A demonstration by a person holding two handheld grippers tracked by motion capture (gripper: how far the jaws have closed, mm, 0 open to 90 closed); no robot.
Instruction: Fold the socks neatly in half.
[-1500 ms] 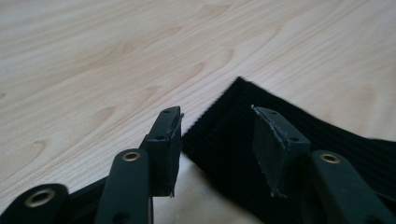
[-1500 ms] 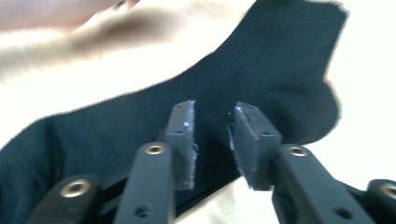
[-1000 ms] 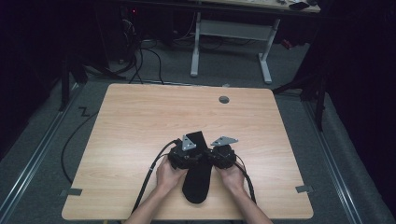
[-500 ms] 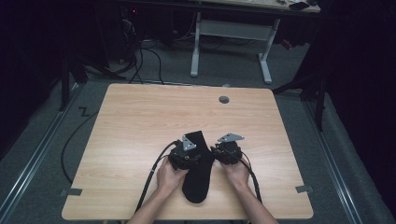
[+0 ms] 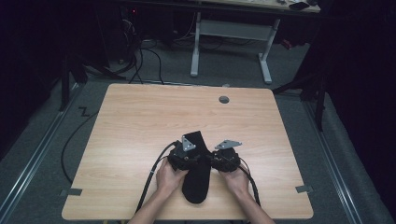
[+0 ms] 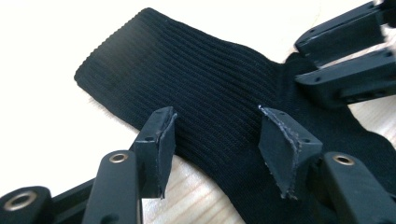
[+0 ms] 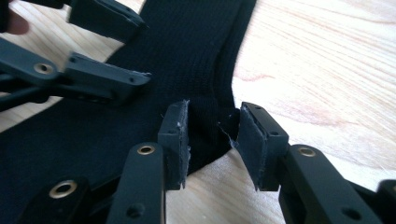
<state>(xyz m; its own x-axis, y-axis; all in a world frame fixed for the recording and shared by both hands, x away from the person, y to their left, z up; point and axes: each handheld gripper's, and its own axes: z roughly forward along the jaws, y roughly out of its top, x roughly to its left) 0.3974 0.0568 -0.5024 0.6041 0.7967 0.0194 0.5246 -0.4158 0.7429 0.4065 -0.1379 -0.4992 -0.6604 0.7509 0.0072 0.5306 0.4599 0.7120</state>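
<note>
— High view first: where does the black sock (image 5: 196, 168) lie?
— On the wooden table (image 5: 140, 121) between both hands, long axis running away from the person.
— And the grippers?
— Left gripper (image 6: 217, 135) is spread over the ribbed leg; right gripper (image 7: 210, 135) has just been opening, jaws apart astride the sock's edge (pads off the cloth). Both are equally near.

We see a dim room with grey carpet (image 5: 42, 140), tangled cables (image 5: 140, 56) and a white-legged desk (image 5: 231, 30) behind our wooden table (image 5: 154, 112).
</note>
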